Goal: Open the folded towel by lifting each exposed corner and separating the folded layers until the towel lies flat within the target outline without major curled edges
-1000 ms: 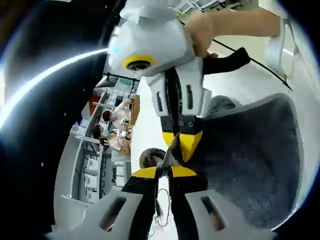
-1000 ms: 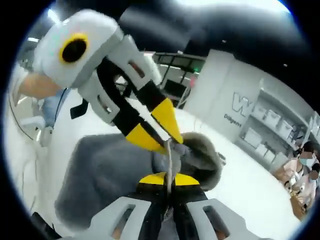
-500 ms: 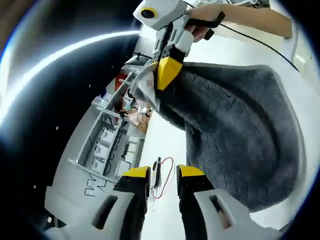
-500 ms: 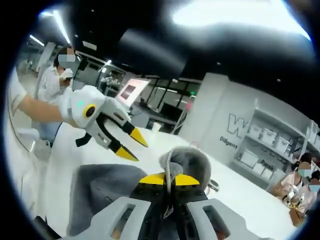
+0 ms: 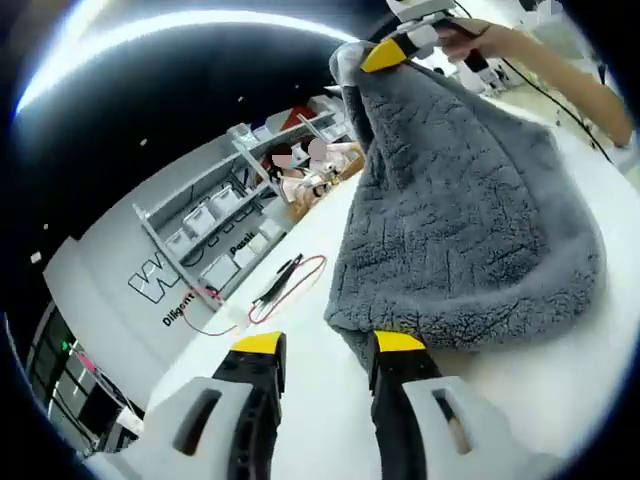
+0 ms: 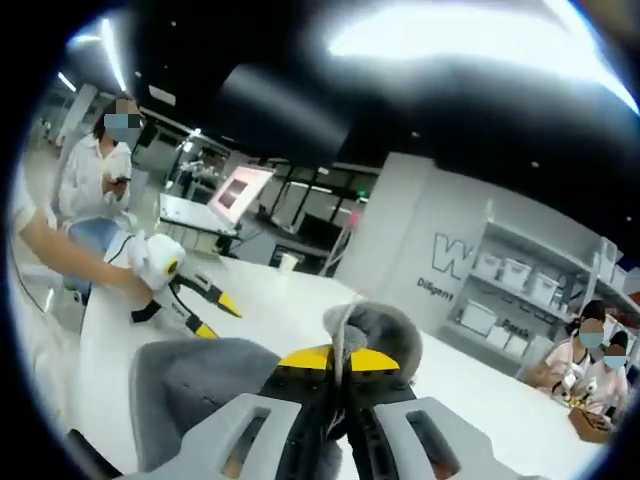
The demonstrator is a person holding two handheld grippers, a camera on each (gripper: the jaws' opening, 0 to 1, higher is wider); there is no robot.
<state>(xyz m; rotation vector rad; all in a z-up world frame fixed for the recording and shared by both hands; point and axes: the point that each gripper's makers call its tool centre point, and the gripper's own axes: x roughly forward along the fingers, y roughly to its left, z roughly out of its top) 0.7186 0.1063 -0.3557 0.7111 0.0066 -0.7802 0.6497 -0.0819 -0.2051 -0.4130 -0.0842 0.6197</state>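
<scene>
The grey fleece towel (image 5: 470, 220) hangs from one raised corner and spreads down onto the white table (image 5: 560, 380). My right gripper (image 6: 338, 358) is shut on that corner, with a bunch of towel (image 6: 372, 322) poking up past its tips. In the left gripper view the right gripper (image 5: 385, 57) shows at the top, pinching the towel's peak. My left gripper (image 5: 328, 345) is open and holds nothing, its right tip just short of the towel's lower edge. The right gripper view has the left gripper (image 6: 217, 317) far off to the left, jaws apart, held by a hand.
A red cable (image 5: 290, 285) and small dark items lie on the table beyond the towel. Shelving with white bins (image 5: 215, 215) lines the far wall. A person (image 6: 100, 160) stands behind the table at the left, and seated people (image 6: 585, 360) are at the far right.
My left gripper has let go of the towel corner, opened and drawn far away from the right gripper. The right gripper stays shut on the corner and holds it up.
</scene>
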